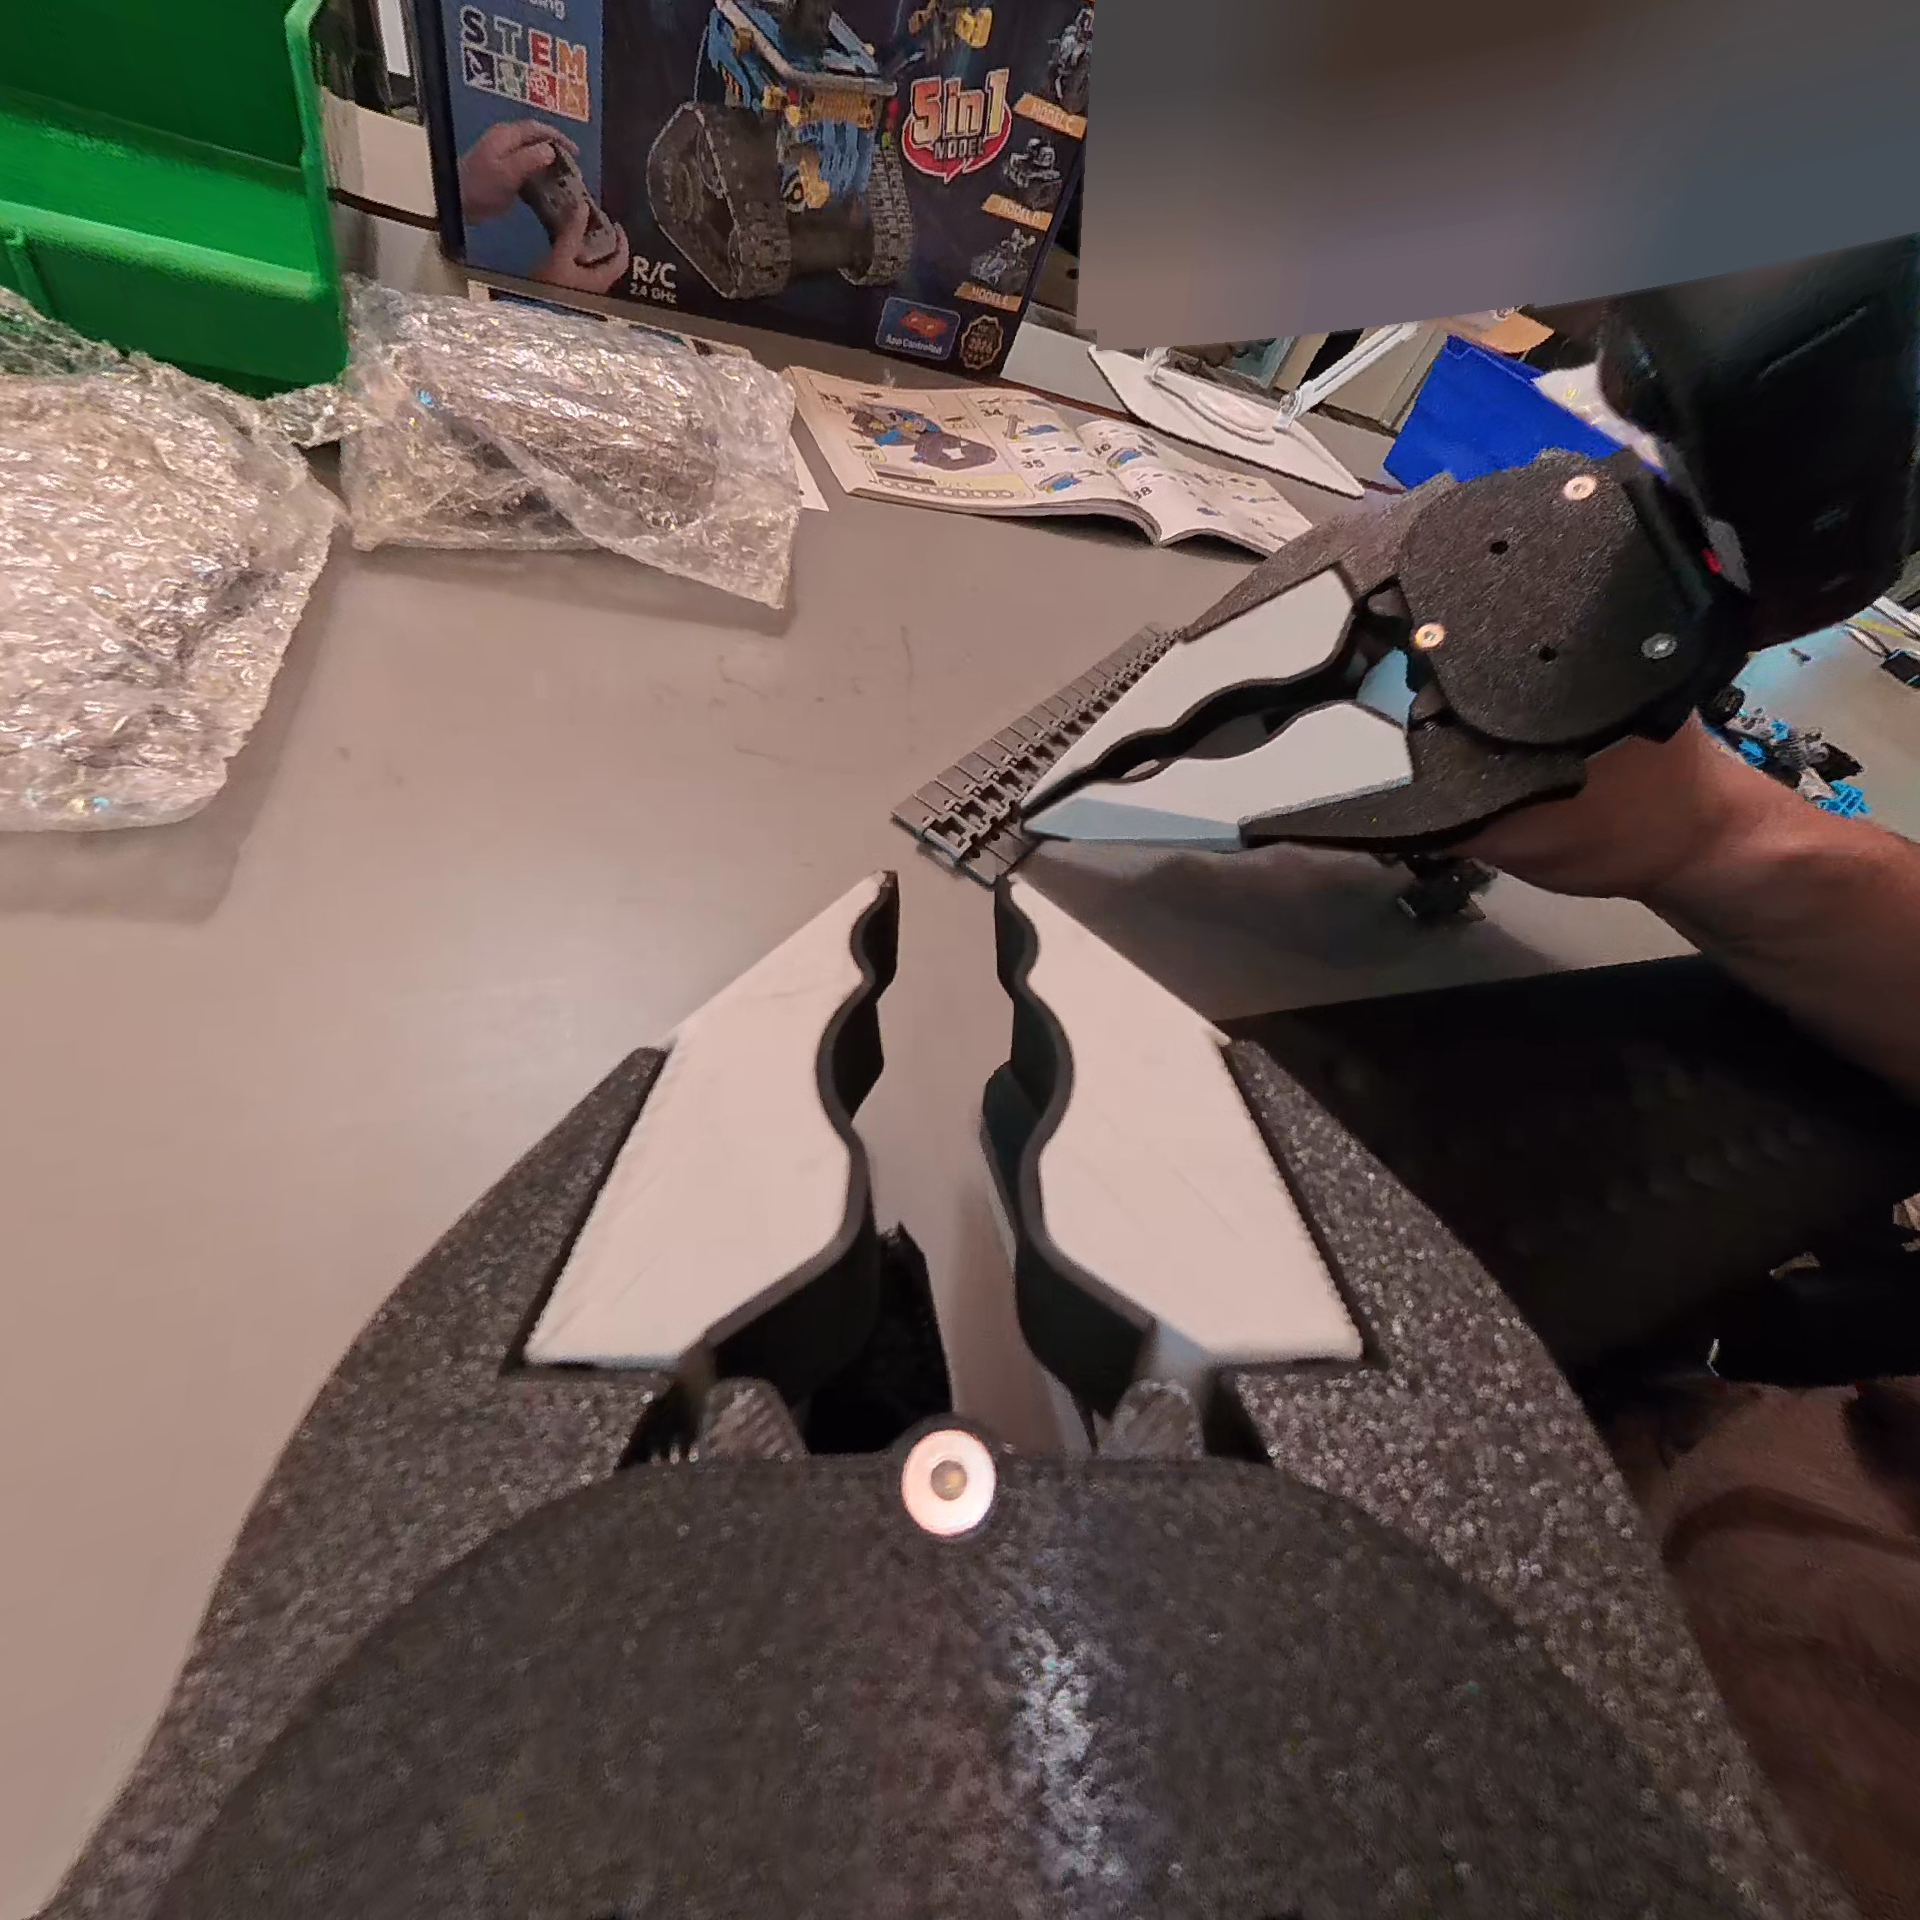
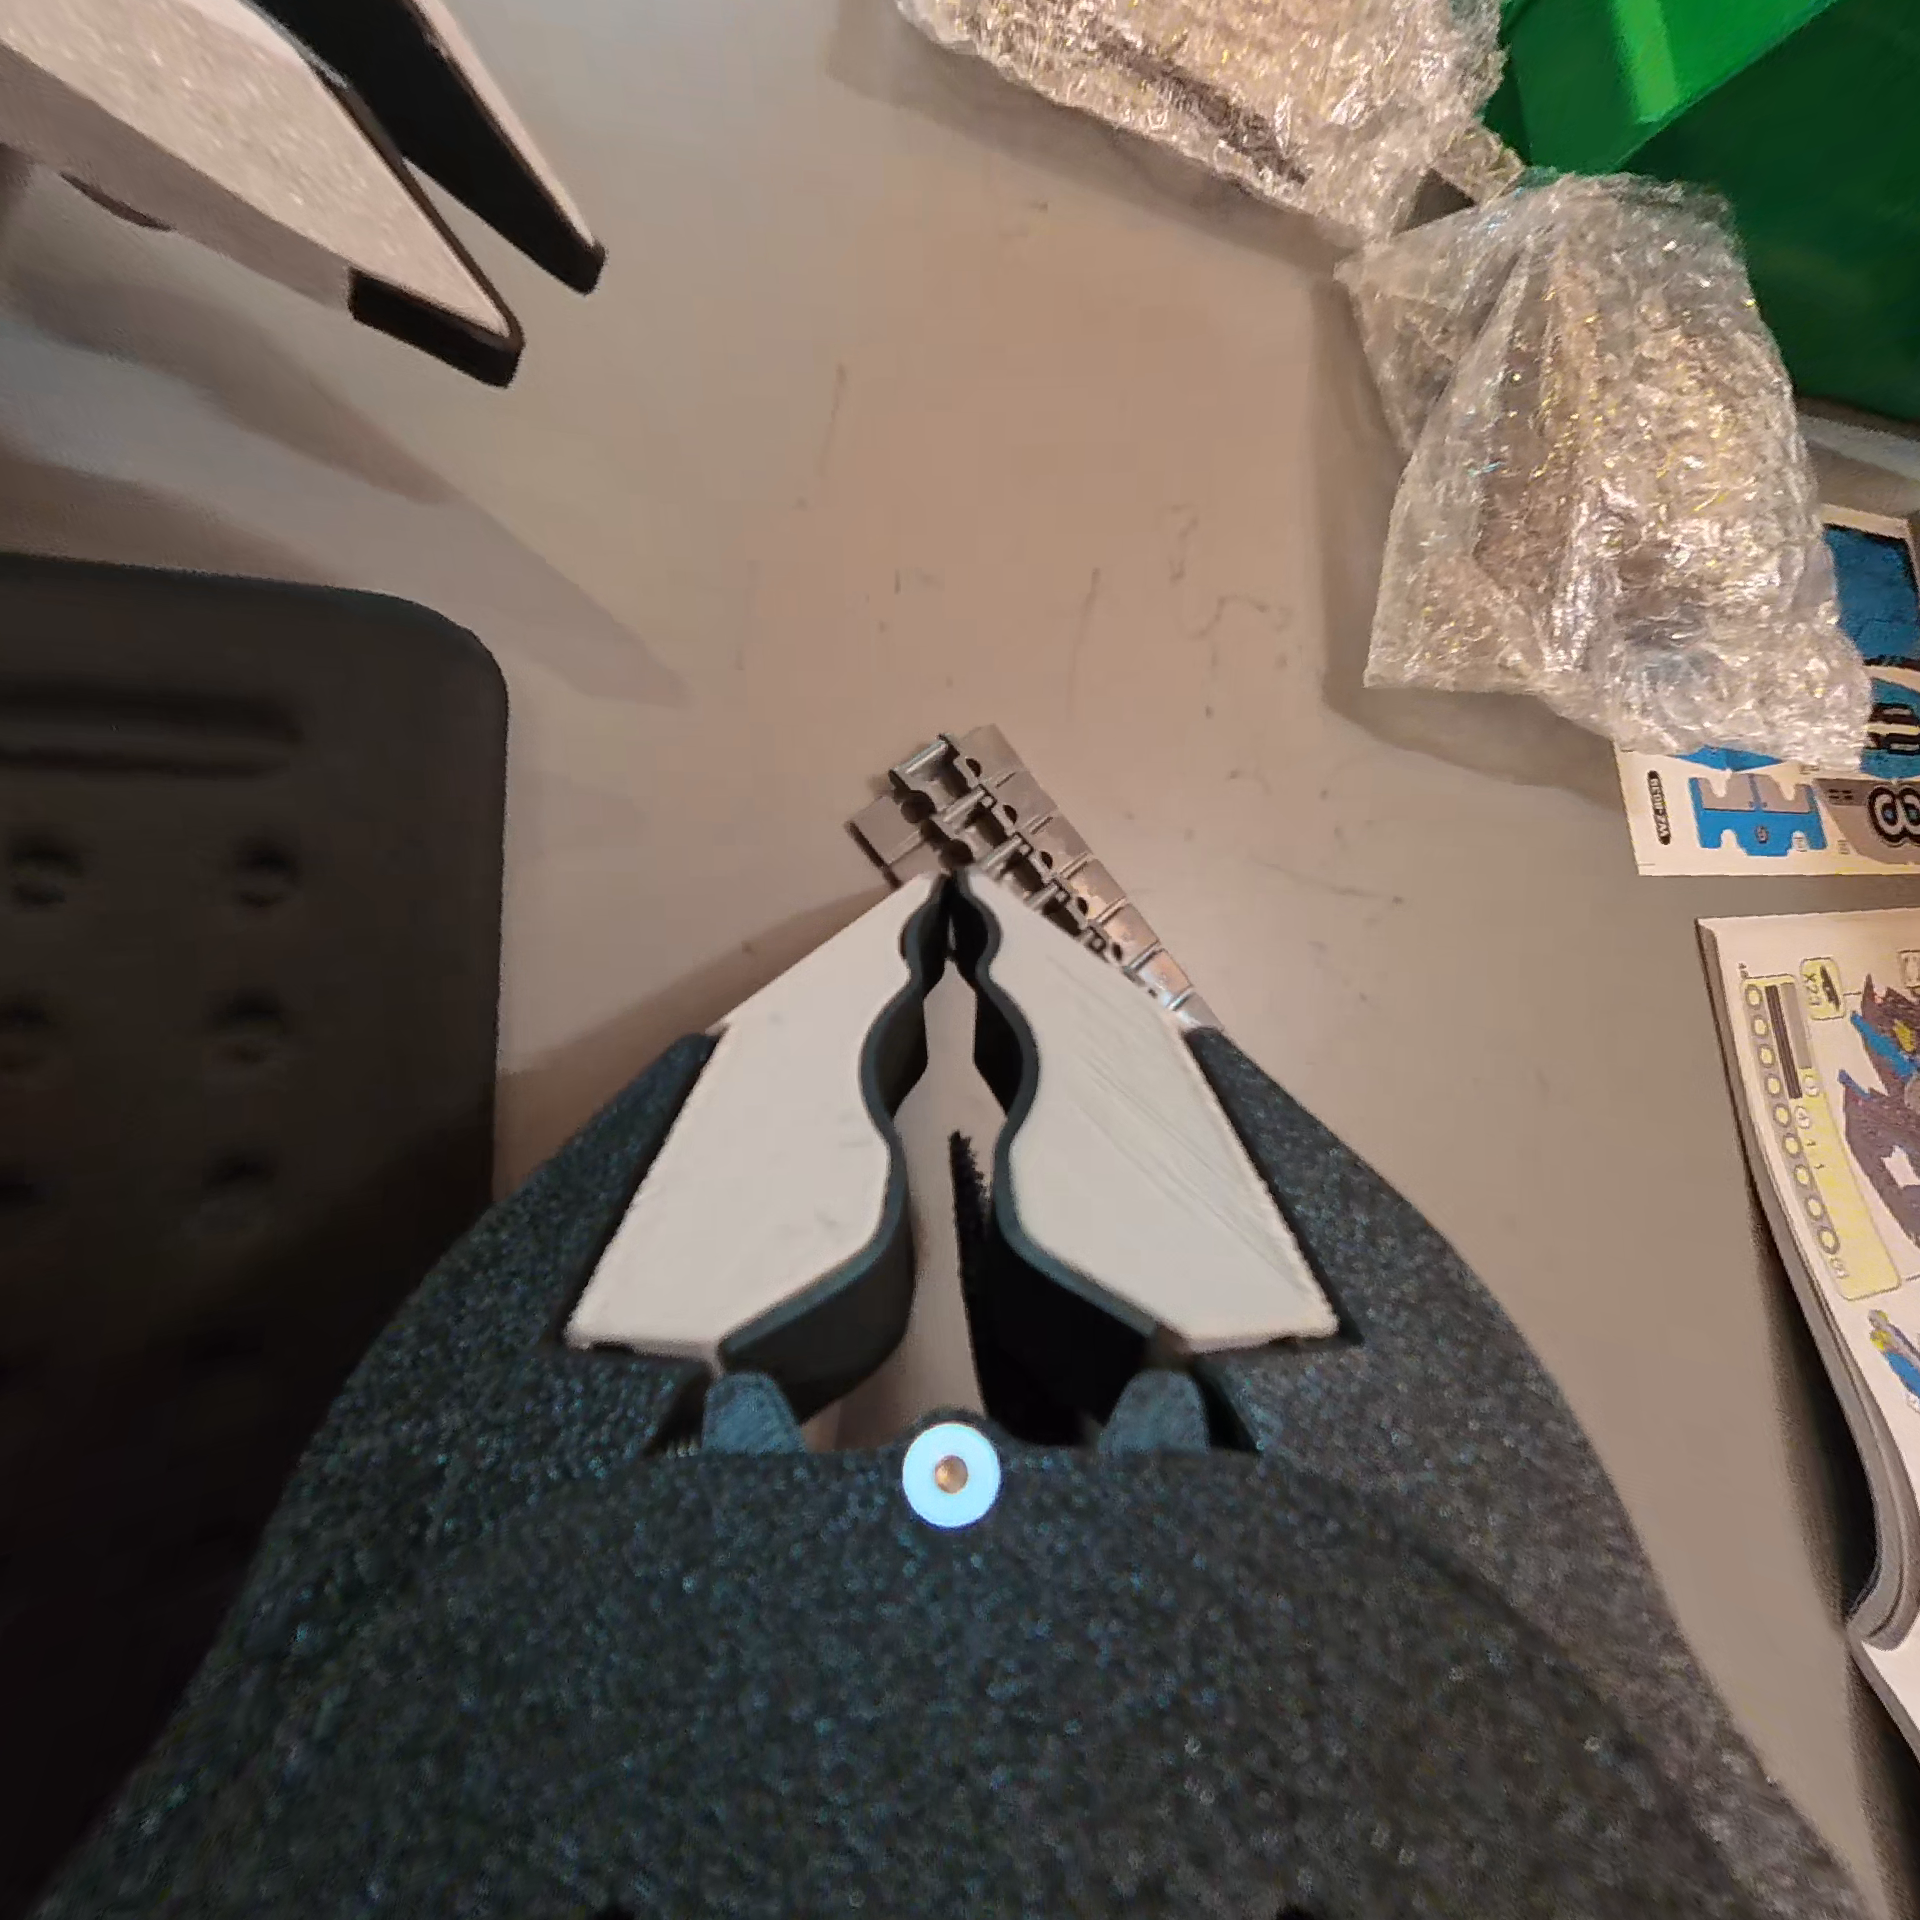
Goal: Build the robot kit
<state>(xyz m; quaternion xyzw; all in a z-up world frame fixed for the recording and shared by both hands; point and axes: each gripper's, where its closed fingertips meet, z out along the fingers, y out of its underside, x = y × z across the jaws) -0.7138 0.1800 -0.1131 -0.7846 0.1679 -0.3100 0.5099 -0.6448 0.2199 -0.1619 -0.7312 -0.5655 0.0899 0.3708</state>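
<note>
Grey tabletop (image 1: 520,779) is seen beneath both grippers, with two bubble-wrapped bundles (image 1: 561,447), a green bin (image 1: 156,187), a printed toy box (image 1: 748,156) and an open instruction booklet (image 1: 1049,457) set farther back. A grey linked track strip (image 2: 987,831) is pinched at its near end by the right gripper (image 2: 951,909) (tips nearly meeting). The left gripper (image 1: 945,883) is held narrowly parted and empty, just beside the strip's end.
</note>
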